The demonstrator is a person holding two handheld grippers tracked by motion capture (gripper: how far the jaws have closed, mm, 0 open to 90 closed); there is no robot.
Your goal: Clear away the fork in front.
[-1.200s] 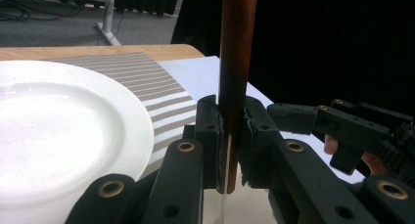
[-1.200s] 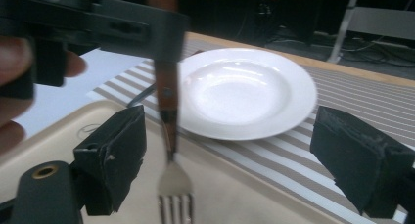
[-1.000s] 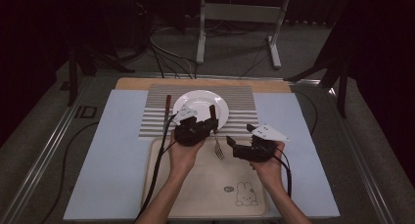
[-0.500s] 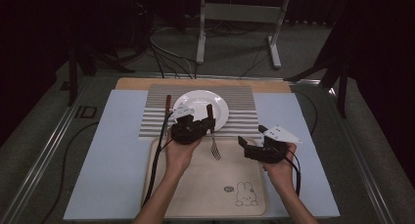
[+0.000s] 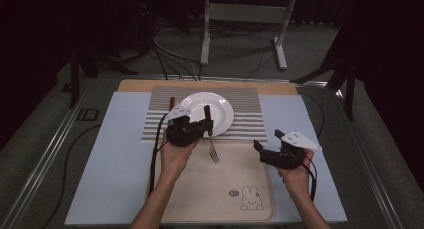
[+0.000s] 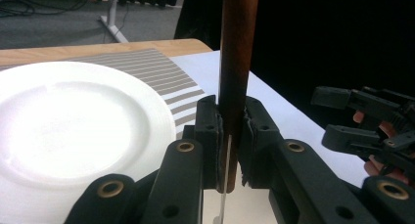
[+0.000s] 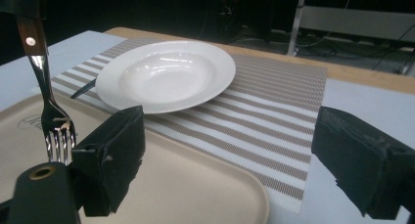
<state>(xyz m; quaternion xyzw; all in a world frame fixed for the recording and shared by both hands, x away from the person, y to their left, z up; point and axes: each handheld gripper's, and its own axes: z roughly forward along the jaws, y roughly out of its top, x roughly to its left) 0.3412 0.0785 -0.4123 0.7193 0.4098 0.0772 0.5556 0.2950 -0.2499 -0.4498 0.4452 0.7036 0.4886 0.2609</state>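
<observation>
Desk (image 5: 115,189): a pale blue surface with a wooden strip along its far edge; the high view alone takes in all of it, with both forearms coming in from the near edge.
Tray (image 5: 220,199): beige, with a rabbit print near its near right corner, lying at the middle of the desk's near edge; the right gripper view shows its rounded far corner just beside the mat.
Striped mat (image 5: 250,120): grey and white, laid against the desk's far edge, touching the tray's far side.
Plate (image 5: 206,111): white and deep, on the middle of the mat; the right gripper view shows its hollow bowl, which the high view flattens.
Left claw (image 5: 196,120): over the near rim of the plate, closed tight on the fork's handle; the left gripper view shows the jaws pressed against the brown wood on both sides.
Right claw (image 5: 267,141): over the right edge of the tray, well apart from the fork, jaws wide open with nothing between them.
Fork (image 5: 213,150): hangs from the left claw, brown handle up, metal tines down over the tray's far part; the right gripper view shows the tines clear of the tray.
</observation>
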